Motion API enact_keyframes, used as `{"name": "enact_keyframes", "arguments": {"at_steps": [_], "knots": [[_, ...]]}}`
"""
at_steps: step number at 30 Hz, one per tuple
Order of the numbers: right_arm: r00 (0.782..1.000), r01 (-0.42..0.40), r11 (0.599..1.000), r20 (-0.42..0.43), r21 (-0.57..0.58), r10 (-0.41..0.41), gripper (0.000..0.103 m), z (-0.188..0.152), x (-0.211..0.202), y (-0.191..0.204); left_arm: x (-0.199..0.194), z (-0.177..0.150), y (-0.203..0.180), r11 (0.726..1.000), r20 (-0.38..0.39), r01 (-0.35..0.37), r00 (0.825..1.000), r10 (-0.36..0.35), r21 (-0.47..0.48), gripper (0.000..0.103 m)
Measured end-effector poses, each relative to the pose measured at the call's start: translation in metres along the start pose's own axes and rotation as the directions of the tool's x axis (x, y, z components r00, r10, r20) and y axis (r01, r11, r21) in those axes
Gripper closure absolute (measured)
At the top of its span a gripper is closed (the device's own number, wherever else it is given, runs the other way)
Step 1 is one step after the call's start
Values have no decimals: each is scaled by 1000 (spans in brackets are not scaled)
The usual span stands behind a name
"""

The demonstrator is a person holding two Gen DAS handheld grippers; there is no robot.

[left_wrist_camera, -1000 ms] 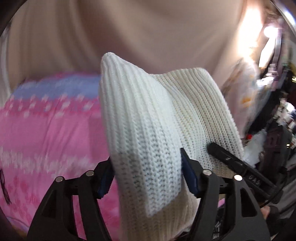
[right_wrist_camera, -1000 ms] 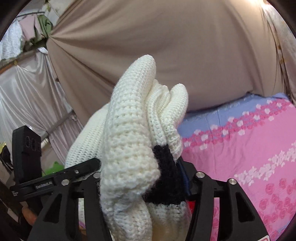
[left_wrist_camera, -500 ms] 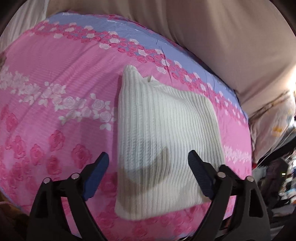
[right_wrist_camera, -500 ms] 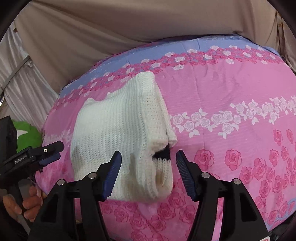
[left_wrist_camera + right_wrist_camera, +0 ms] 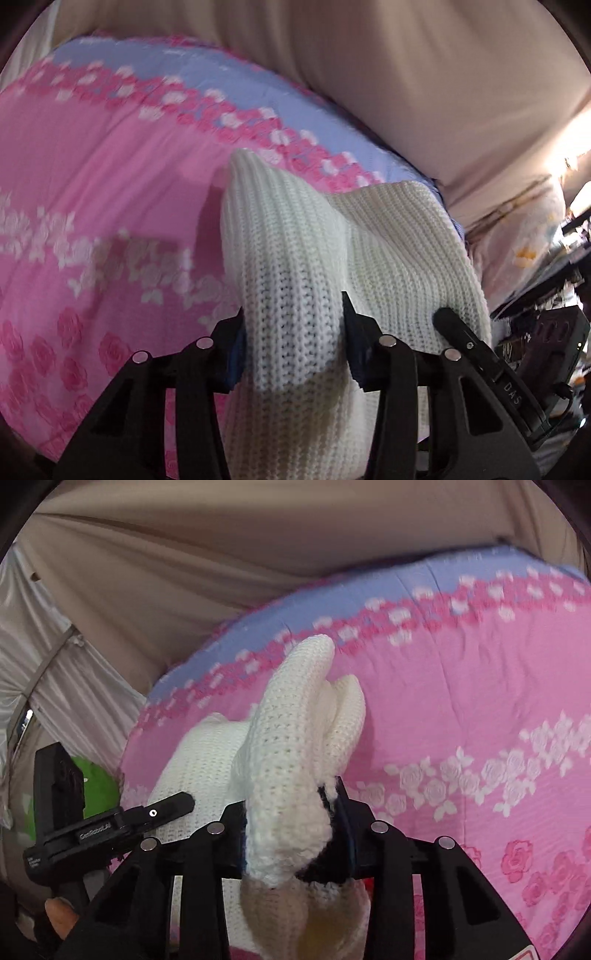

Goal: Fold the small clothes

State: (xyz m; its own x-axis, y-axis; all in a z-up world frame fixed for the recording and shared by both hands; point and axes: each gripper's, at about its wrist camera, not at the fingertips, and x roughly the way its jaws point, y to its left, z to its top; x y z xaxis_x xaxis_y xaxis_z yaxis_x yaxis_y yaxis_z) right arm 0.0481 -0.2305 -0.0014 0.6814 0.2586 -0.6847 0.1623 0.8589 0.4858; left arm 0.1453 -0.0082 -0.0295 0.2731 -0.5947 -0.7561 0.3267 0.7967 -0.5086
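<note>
Left wrist view: both the left gripper (image 5: 293,341) and right gripper (image 5: 291,832) pinch a bunched white knit sweater (image 5: 388,266).

Pink floral bedspread (image 5: 110,206) under white knit garment (image 5: 295,258)

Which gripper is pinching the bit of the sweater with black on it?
The right gripper: black trim shows between its fingers. The left gripper pinches plain white sweater.
</note>
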Motion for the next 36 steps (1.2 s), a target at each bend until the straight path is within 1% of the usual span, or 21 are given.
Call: {"name": "enact_keyframes", "arguments": {"at_steps": [3, 4, 5, 7, 8, 10, 12, 13, 15, 16, 18, 19, 21, 23, 24, 26, 28, 29, 31, 33, 36], "knots": [[996, 64, 998, 62, 4, -64, 60, -5, -20, -4, 33, -8, 1, 989, -46, -129, 990, 133, 66, 51], [994, 100, 995, 39, 9, -100, 54, -8, -10, -12, 51, -17, 7, 973, -84, -213, 972, 221, 91, 51], [988, 155, 988, -25, 11, -155, 53, -14, 10, -28, 57, -25, 12, 964, -103, -243, 962, 254, 103, 50], [952, 263, 964, -170, 40, -253, 63, -25, 40, -58, 41, -35, 10, 964, -66, -246, 965, 253, 95, 48], [970, 209, 971, -153, 117, -191, 63, -27, 32, -68, 35, -38, 8, 958, -57, -265, 960, 272, 108, 47], [980, 191, 968, -83, 161, -180, 65, -26, 0, -62, 23, -44, 2, 941, -39, -306, 948, 314, 146, 47], [980, 197, 977, -4, 79, -198, 74, -26, -29, -40, 22, -51, 0, 925, -49, -342, 934, 354, 166, 47], [980, 198, 980, 0, 39, -198, 78, -27, -33, -31, 25, -51, 0, 922, -57, -349, 930, 363, 170, 47], [975, 213, 976, -58, -42, -215, 87, -36, -23, -18, 27, -56, -2, 914, -65, -361, 924, 378, 186, 47], [961, 247, 963, -104, -103, -258, 89, -46, -5, -15, 30, -59, -3, 908, -68, -371, 918, 390, 195, 47], [914, 343, 922, -165, -177, -372, 89, -61, 28, -26, 31, -60, -5, 902, -82, -382, 911, 404, 200, 47], [911, 352, 921, -167, -167, -378, 89, -64, 30, -32, 29, -62, -7, 902, -81, -386, 910, 407, 195, 47], [925, 333, 935, -152, -118, -349, 89, -58, 13, -29, 25, -64, -10, 902, -70, -386, 912, 405, 197, 47], [943, 308, 943, -90, -127, -321, 89, -53, -11, -16, 23, -68, -15, 892, -58, -401, 905, 421, 208, 47], [943, 310, 940, -82, -144, -324, 89, -54, -14, -11, 23, -70, -17, 887, -50, -409, 902, 428, 213, 47], [927, 330, 925, -123, -187, -355, 89, -64, -1, -11, 22, -73, -20, 880, -44, -419, 898, 438, 222, 47], [890, 362, 905, -208, -222, -407, 86, -82, 31, -27, 20, -74, -22, 877, -39, -425, 895, 444, 224, 47], [904, 349, 916, -187, -199, -385, 86, -81, 32, -31, 17, -75, -24, 876, -32, -426, 895, 444, 227, 47], [908, 344, 927, -200, -148, -369, 87, -71, 23, -28, 13, -77, -27, 869, -12, -434, 893, 449, 236, 46], [934, 311, 944, -150, -112, -326, 87, -62, -1, -18, 11, -79, -28, 863, -2, -447, 888, 460, 236, 43], [950, 290, 952, -90, -100, -298, 87, -56, -23, -10, 6, -81, -28, 856, 15, -465, 880, 474, 228, 41]]}}
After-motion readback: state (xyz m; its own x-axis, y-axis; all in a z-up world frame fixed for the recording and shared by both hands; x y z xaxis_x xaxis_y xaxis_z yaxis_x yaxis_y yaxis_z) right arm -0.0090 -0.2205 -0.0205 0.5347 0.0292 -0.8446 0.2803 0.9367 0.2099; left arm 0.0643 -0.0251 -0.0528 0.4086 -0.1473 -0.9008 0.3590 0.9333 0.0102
